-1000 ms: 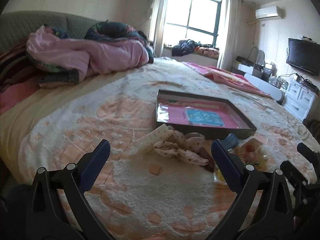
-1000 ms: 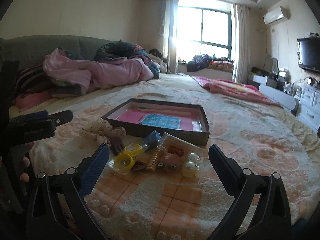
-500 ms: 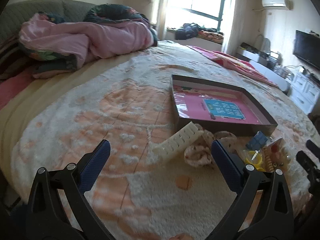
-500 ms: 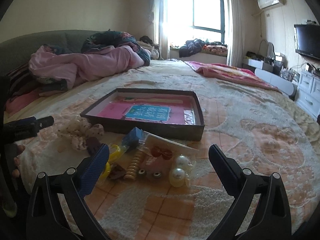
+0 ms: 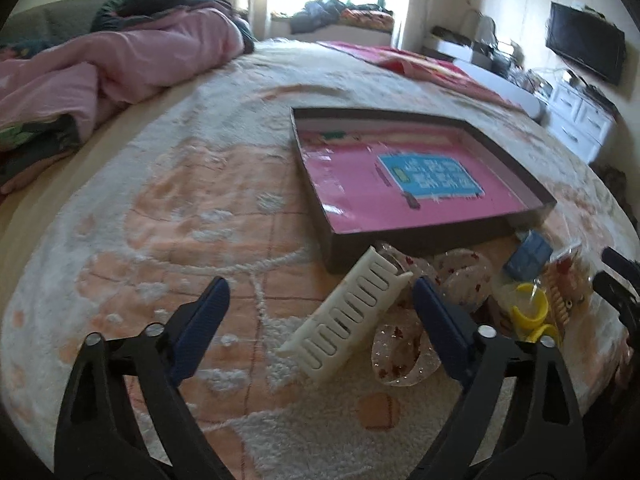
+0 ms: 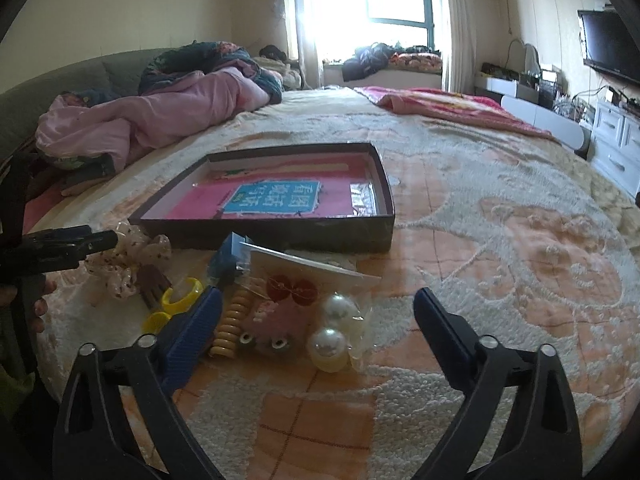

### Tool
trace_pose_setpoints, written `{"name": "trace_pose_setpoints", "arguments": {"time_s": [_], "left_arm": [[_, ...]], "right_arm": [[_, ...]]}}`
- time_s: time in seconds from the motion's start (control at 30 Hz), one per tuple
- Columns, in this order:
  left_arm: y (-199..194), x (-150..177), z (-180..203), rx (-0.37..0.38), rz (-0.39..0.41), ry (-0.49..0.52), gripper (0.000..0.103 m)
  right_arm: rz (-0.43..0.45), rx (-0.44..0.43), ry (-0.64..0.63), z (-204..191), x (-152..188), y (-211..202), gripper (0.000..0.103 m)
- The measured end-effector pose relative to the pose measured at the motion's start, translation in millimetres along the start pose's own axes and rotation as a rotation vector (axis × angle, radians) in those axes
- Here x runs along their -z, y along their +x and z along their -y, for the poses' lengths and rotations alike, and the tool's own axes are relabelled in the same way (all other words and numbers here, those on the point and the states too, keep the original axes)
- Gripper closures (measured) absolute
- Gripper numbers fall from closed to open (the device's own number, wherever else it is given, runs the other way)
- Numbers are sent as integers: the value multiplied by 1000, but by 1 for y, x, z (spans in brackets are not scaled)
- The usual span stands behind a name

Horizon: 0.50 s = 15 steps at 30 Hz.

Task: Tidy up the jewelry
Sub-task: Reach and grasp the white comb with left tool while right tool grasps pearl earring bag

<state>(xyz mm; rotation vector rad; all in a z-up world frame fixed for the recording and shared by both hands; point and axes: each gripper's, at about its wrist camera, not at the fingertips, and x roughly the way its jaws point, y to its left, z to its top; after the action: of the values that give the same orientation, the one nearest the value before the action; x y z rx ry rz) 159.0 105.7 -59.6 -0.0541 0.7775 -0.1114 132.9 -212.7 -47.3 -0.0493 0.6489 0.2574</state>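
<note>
- Left wrist view: the left gripper (image 5: 316, 312) is hanging wide over the fuzzy bedspread (image 5: 168, 216), and its jaws have just been closing a little with nothing pressed between them. The white comb clip (image 5: 352, 316) is lying slantwise in the gap, nearer the right-hand finger, one end just beside the near wall of the dark box (image 5: 416, 240). A sheer spotted scrunchie (image 5: 404, 354) is lying against the comb's far side.
- Here the step seems to be an approach for a first pick. To do it well, I would be centring the jaws across the comb's narrow width, not along its length, and keeping the right finger clear of the scrunchie so that the fabric is not dragged along.
- Right wrist view: the right gripper (image 6: 316, 316) is likewise standing wide and empty, its jaws having just been narrowing slightly. The pile is lying in front of the box: a yellow ring (image 6: 180, 292) and an amber coil tie (image 6: 232, 328) by the left finger, a clear packet with two large pearls (image 6: 332, 330) between the fingers.
- The packet looks slippery and flat, so a low pinch on the pearls themselves is probably holding better than one on the film.
- The two grippers are working close together; taking turns should be avoiding a knock.
</note>
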Motion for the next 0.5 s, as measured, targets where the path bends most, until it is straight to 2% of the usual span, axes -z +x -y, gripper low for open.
{"name": "trace_pose_setpoints", "arguments": {"time_s": [0.23,0.3,0.43,0.5], "left_arm": [[7,1,-9,75,-28,-38,41],[7,1,-13,106,-35,-54,51],[7,0,-18,127,-44,-81,61],[7,1,-23,126,-50,-100,72]], "right_arm": [[-71,-22,42,8,6,15,34],[-75,-28,42,9,9,15,39],[-82,-39,30,10,12,14,46],[-83,-44,25,9,12,14,49]]}}
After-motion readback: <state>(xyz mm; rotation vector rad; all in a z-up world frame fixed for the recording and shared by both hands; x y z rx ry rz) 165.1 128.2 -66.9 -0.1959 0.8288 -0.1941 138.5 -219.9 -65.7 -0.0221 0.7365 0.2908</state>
